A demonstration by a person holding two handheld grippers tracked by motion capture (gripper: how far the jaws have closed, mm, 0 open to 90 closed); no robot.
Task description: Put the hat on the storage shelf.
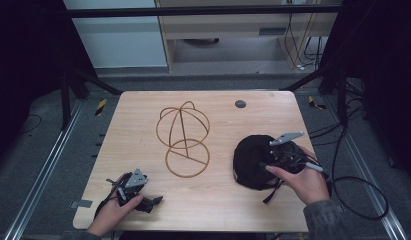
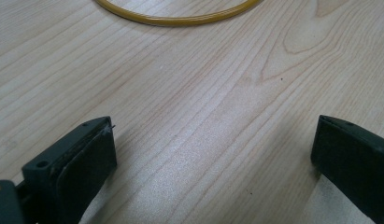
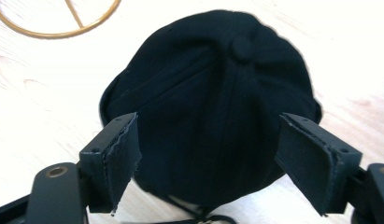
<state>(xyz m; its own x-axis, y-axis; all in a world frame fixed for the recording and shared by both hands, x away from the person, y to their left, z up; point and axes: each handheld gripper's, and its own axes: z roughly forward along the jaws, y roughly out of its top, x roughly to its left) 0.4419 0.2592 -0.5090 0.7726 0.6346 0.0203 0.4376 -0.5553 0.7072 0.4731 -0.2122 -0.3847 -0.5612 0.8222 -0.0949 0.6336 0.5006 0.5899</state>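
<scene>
A black cap [image 1: 252,160] lies crown up on the right side of the wooden table [image 1: 143,145]; its top button [image 3: 242,49] shows in the right gripper view. My right gripper [image 1: 273,159] hovers over the cap's near side, jaws open wide, with the cap [image 3: 208,107] between them. A gold wire hat stand [image 1: 183,137] with a round base ring stands at the table's middle. My left gripper [image 1: 152,202] rests low near the front left edge, jaws open over bare wood, with the stand's ring [image 2: 180,18] ahead of it.
A small dark round grommet [image 1: 240,104] sits in the tabletop at the back right. Cables [image 1: 358,195] trail off the right edge onto the floor. Bare wood lies between the two grippers.
</scene>
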